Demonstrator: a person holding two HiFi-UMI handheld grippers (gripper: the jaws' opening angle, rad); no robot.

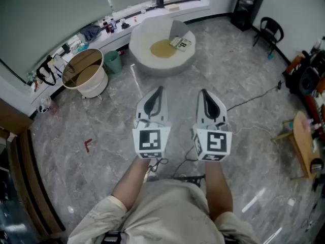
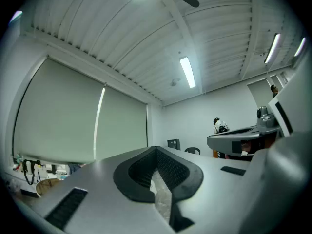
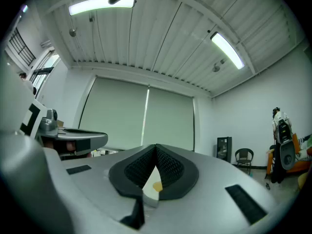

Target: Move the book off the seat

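1. You stand on a grey marble-pattern floor (image 1: 244,151) with both tools held out ahead of you, side by side and apart from each other.
2. Your left gripper (image 1: 159,89) has its jaws pressed together with nothing between them. In the left gripper view the dark ribbed pads meet at the tip.
3. Your right gripper (image 1: 203,92) is likewise closed and empty, its pads meeting at a point in the right gripper view.
4. The book (image 1: 181,43) lies flat on the round white seat (image 1: 147,55), well ahead of both grippers and touched by neither.
5. The book is small and rectangular, with a pale cover that appears to carry greenish print, too small to read from where you stand.
6. It sits on the right part of the seat top, its left edge at the rim of a round yellow patch (image 1: 162,49) in the middle of the seat.
7. A grey slanted panel (image 1: 177,28) rises from the seat just behind the book.
8. To the left of the seat, a round tan basket (image 1: 86,72) stands on the floor with a small green bin (image 1: 112,61) just beside it, both near the cluttered window ledge.
9. A black chair (image 1: 269,30) stands well apart from the seat, at the far right of the room.
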